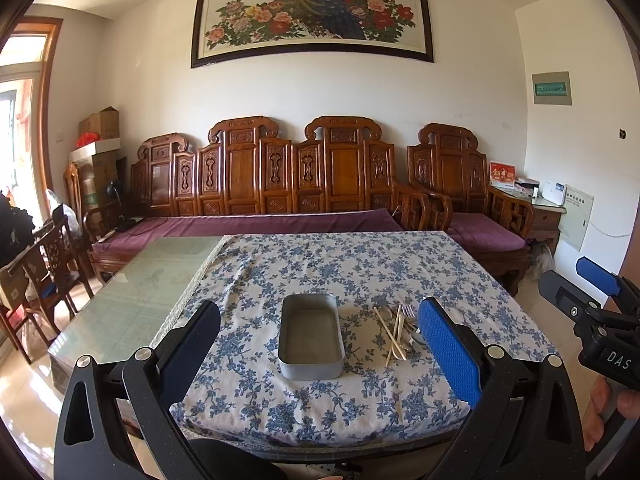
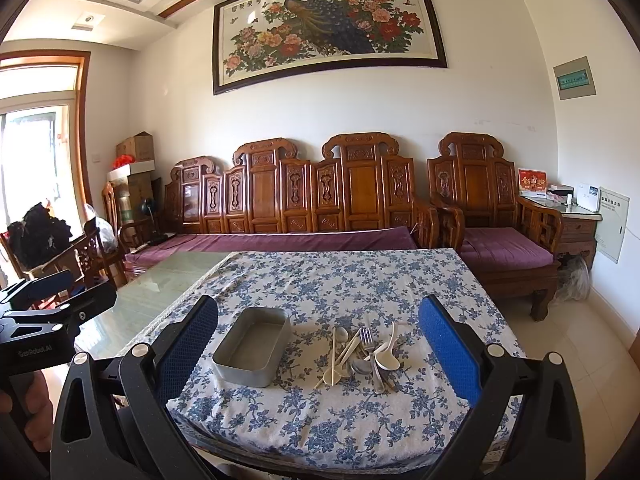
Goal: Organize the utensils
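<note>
Nothing's been grabbed yet: both grippers hang back off the near edge of the counter (image 1: 460,272), fingers spread wide and empty. The utensils (image 2: 362,354) sit in a messy pile just right of the empty tin (image 2: 253,346), handles running mostly near-to-far. The right gripper (image 2: 318,344) looks nearer them; the left gripper (image 1: 320,344) faces the tin. Readable: "DAS", "GenRobot.AI".

Carved sofa (image 1: 280,184), peacock painting (image 1: 312,12)
</note>
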